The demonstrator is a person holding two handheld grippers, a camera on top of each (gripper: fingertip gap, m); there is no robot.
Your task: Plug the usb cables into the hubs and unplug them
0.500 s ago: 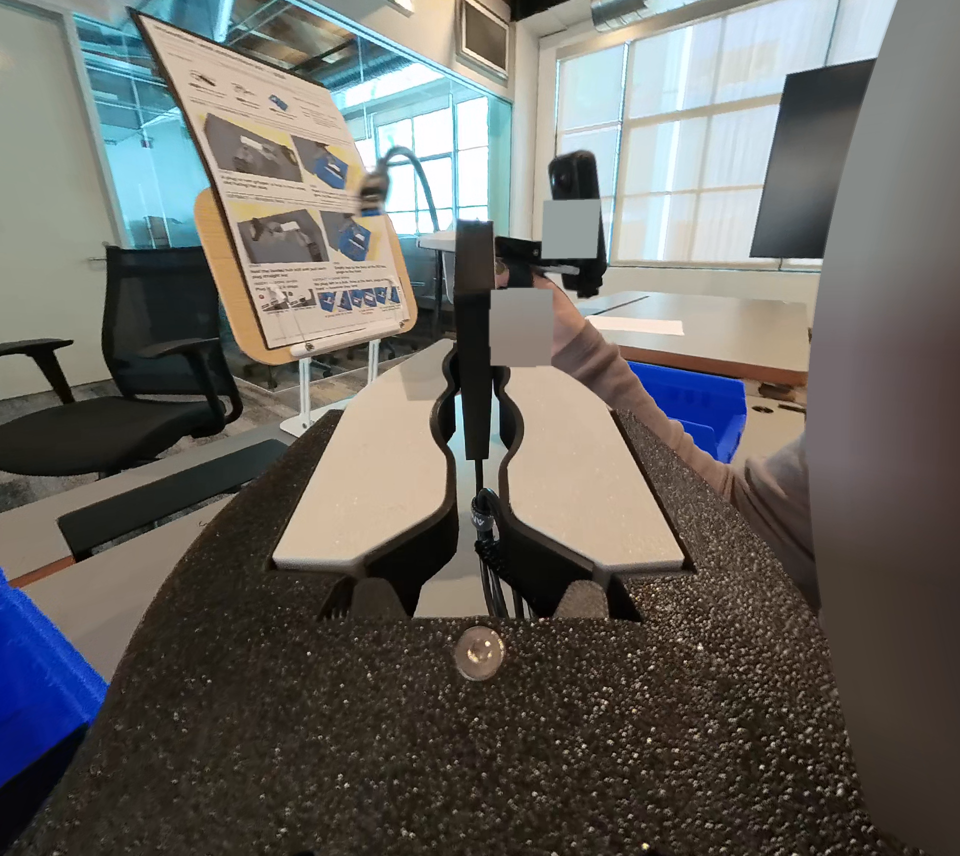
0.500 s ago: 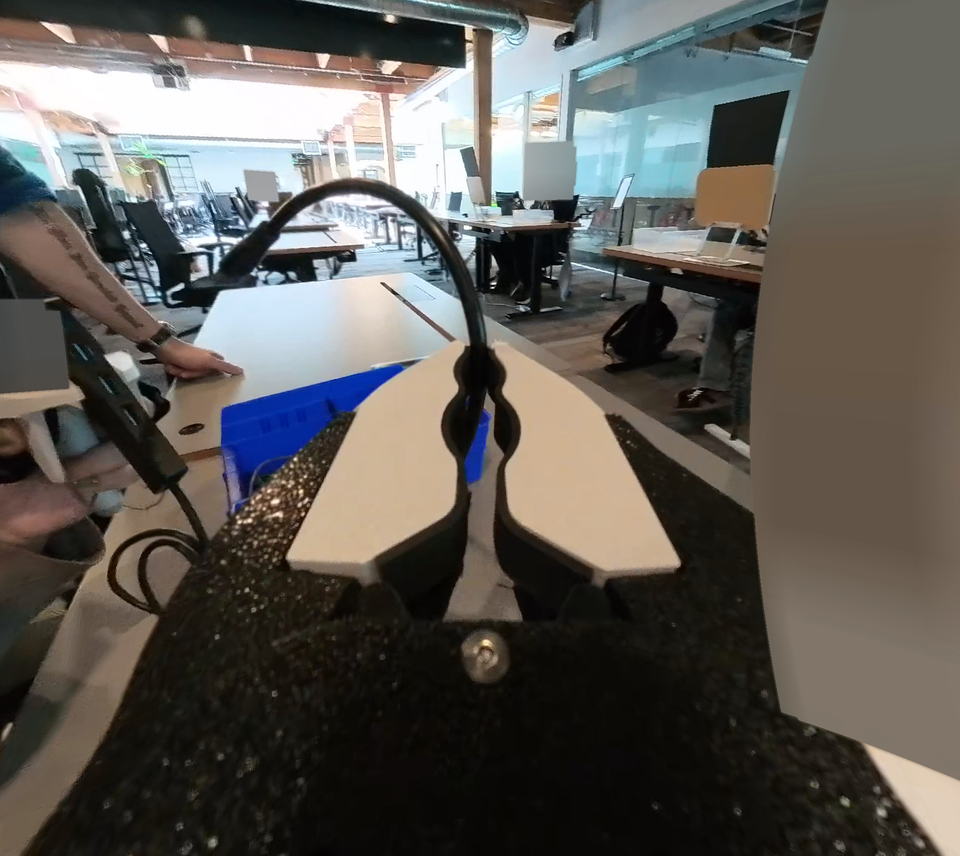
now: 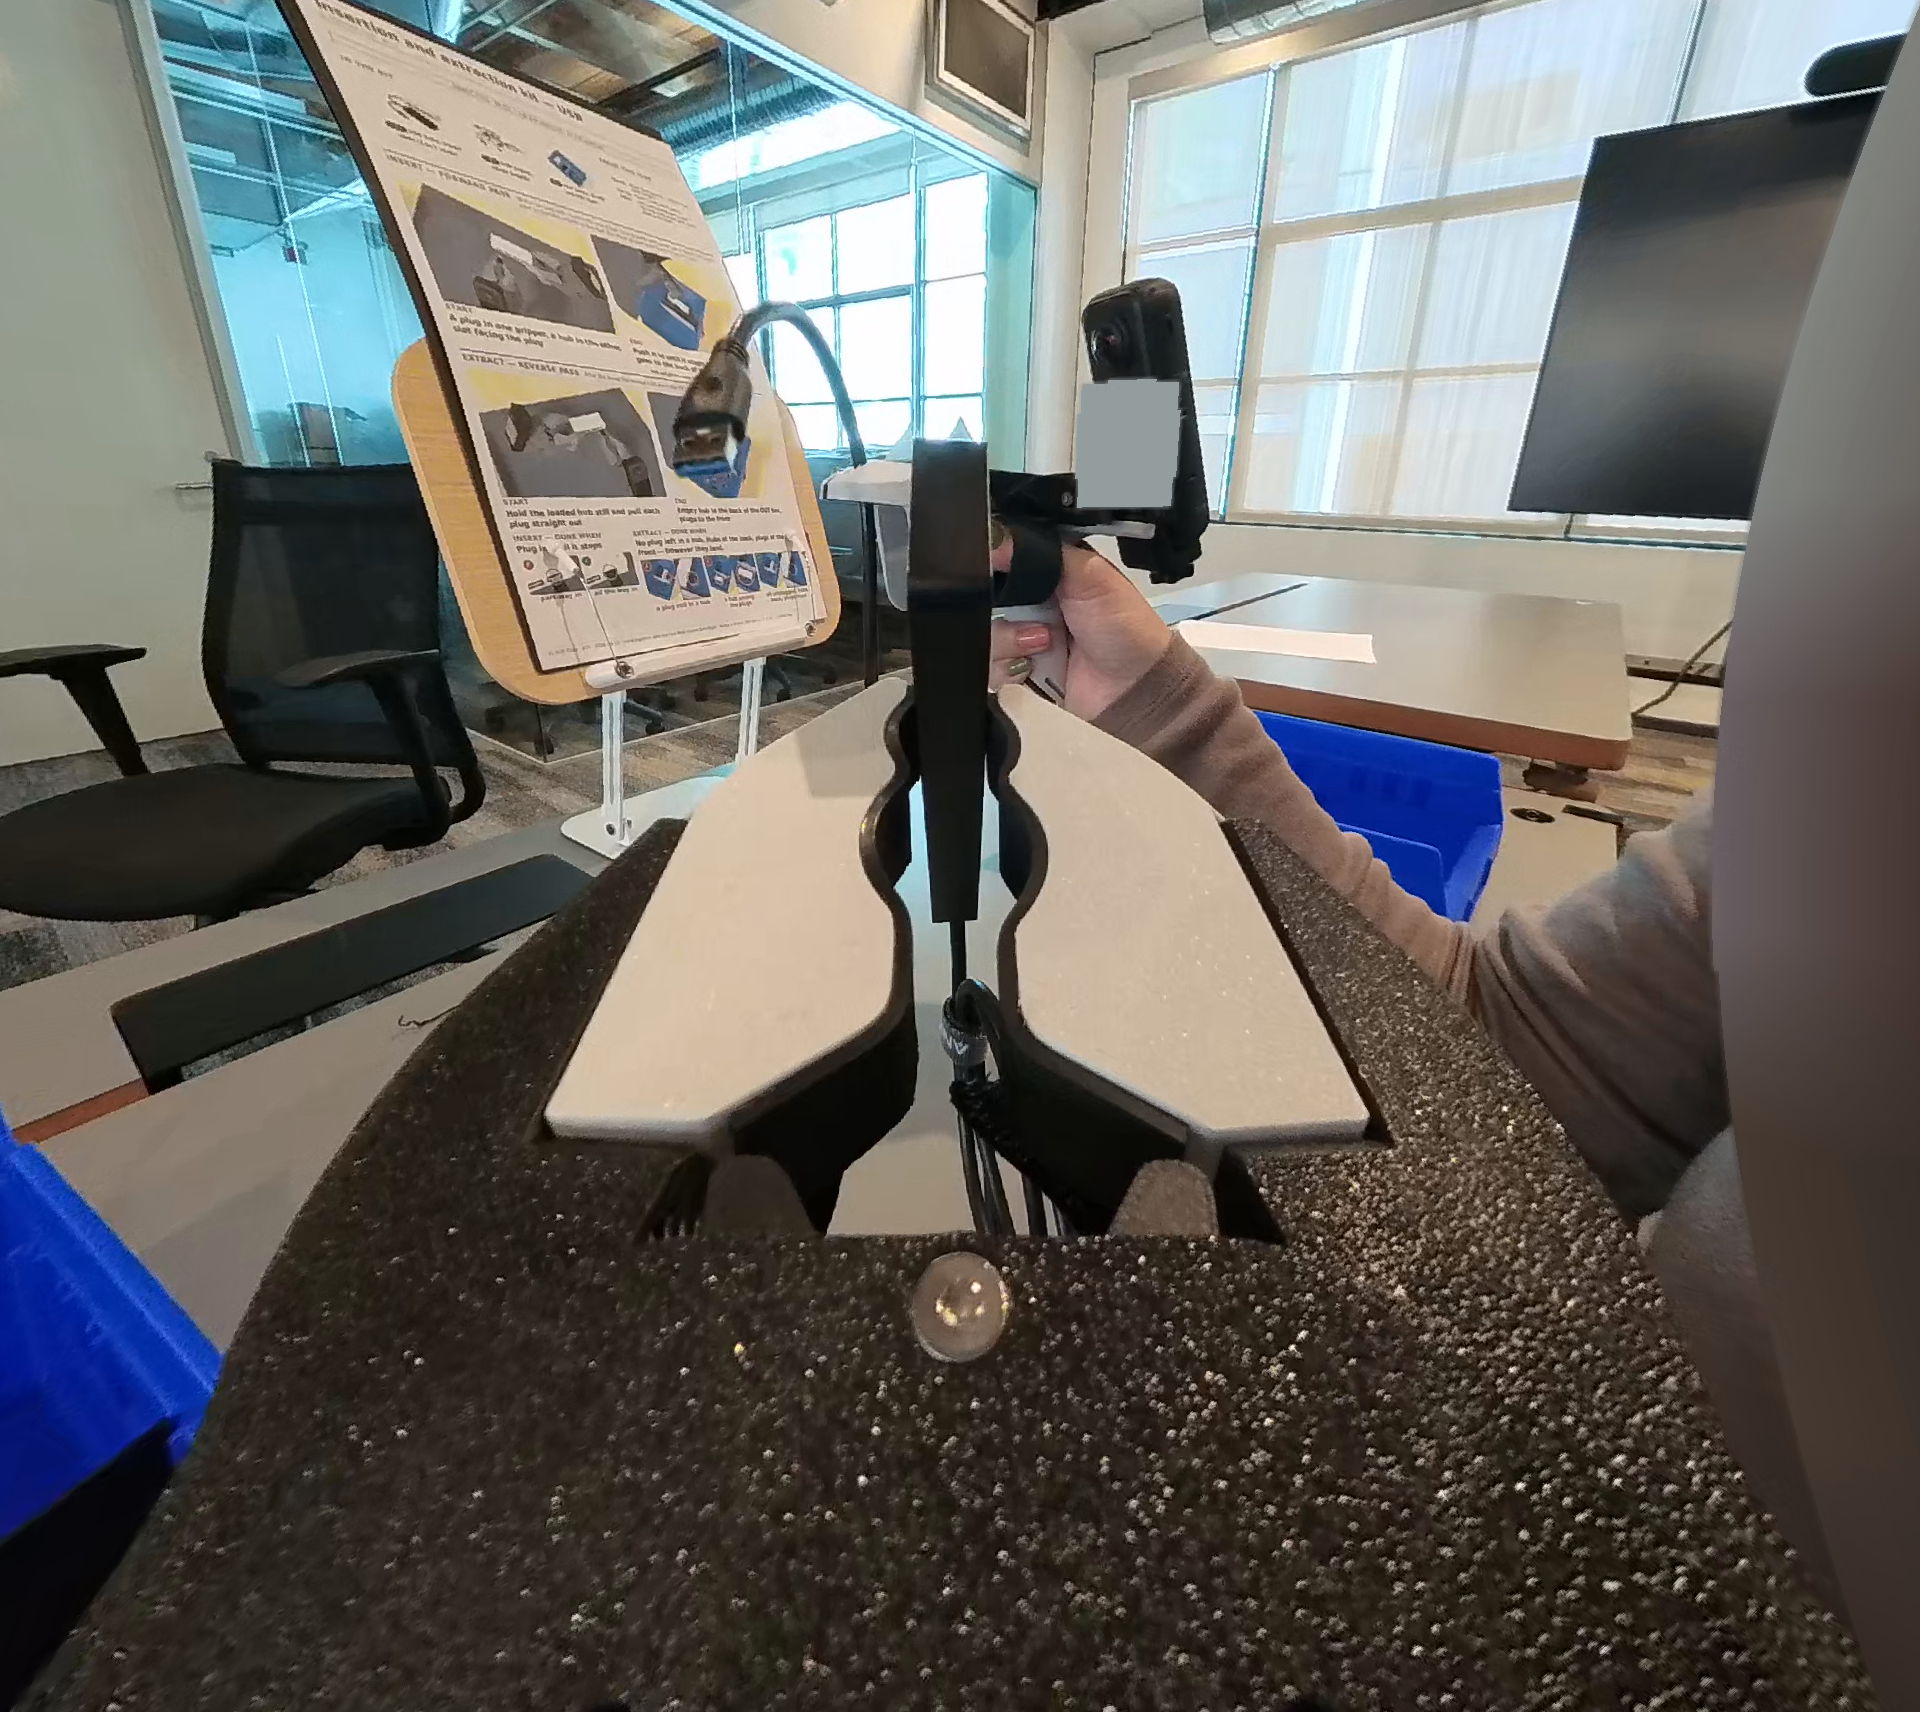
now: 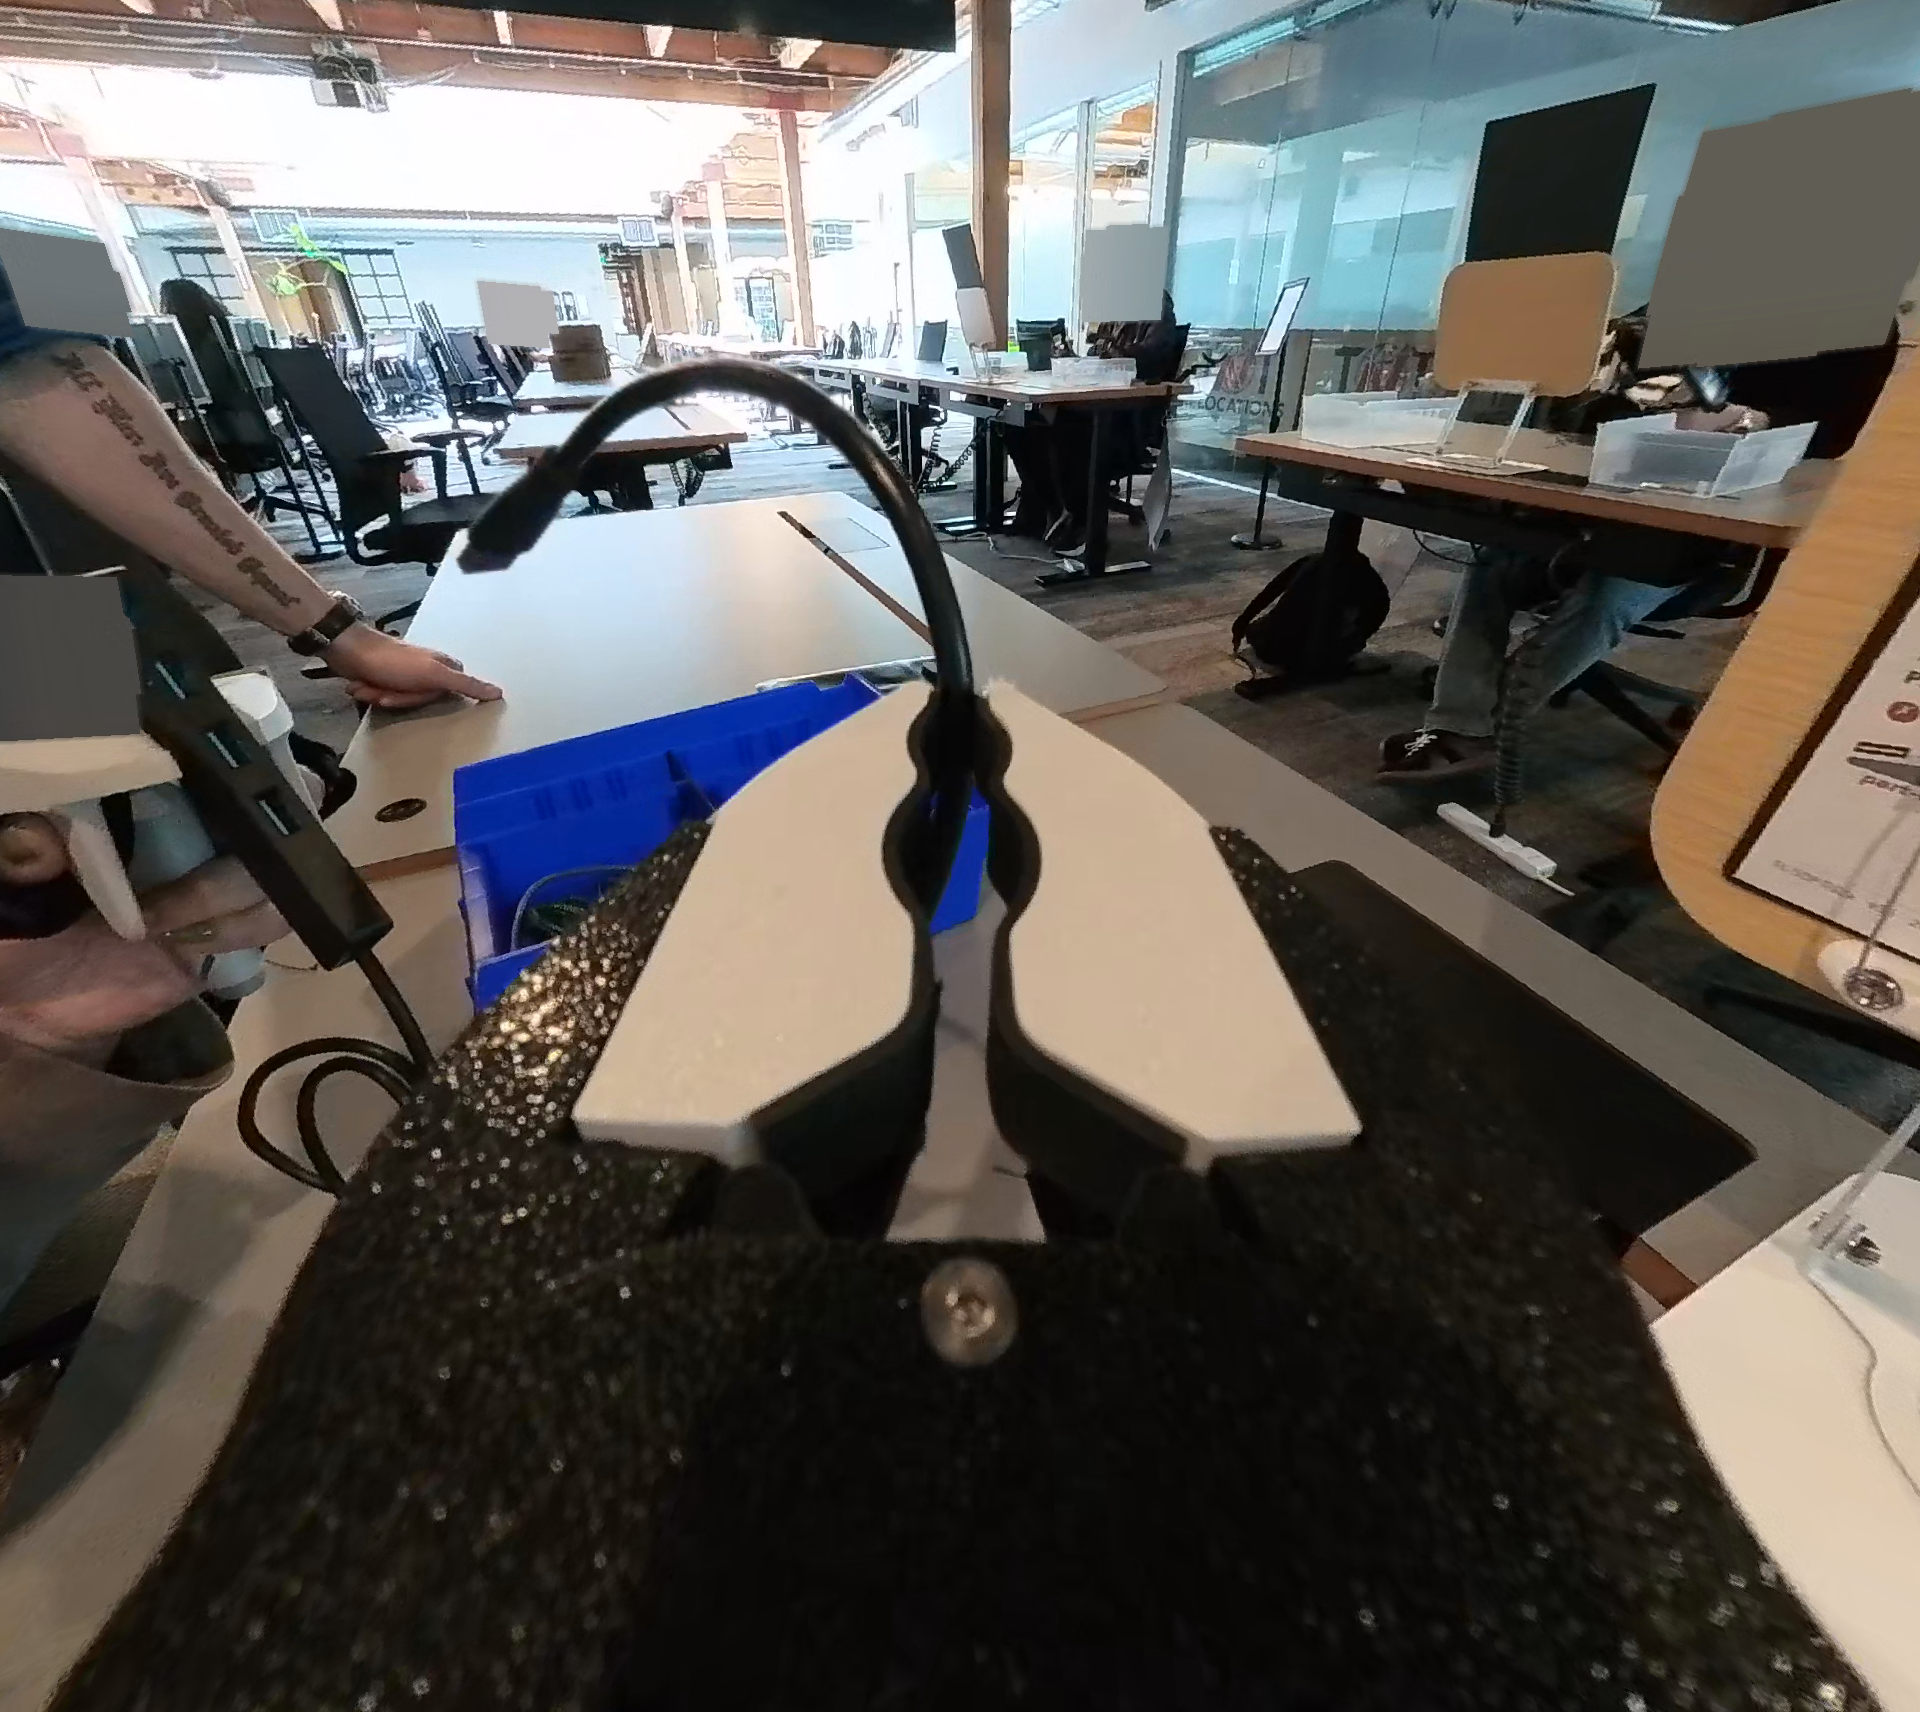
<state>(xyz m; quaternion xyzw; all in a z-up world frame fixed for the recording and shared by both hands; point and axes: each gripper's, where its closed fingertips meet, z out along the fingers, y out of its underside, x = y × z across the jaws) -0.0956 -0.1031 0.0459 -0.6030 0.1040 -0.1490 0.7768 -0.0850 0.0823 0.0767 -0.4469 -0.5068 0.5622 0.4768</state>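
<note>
Left gripper [image 3: 948, 732] clamped on black hub [image 3: 948, 623], held edge-on, ports hidden; its lead drops at 6 o'clock behind foam. Right gripper [image 4: 954, 743] pinches black USB cable [image 4: 894, 478]; plug [image 3: 710, 415] at 10 o'clock, apart from hub. Blue bin [image 4: 582, 805] partly hidden behind fingers.

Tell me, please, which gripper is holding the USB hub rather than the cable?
The left gripper: it clamps the flat black hub, while the right gripper pinches the arched cable.

One USB hub [image 3: 948, 675], one USB cable [image 4: 831, 499], two grippers, left [image 3: 951, 727] and right [image 4: 951, 789], two blue bins [image 3: 1382, 789], one instruction board [image 3: 582, 374].
</note>
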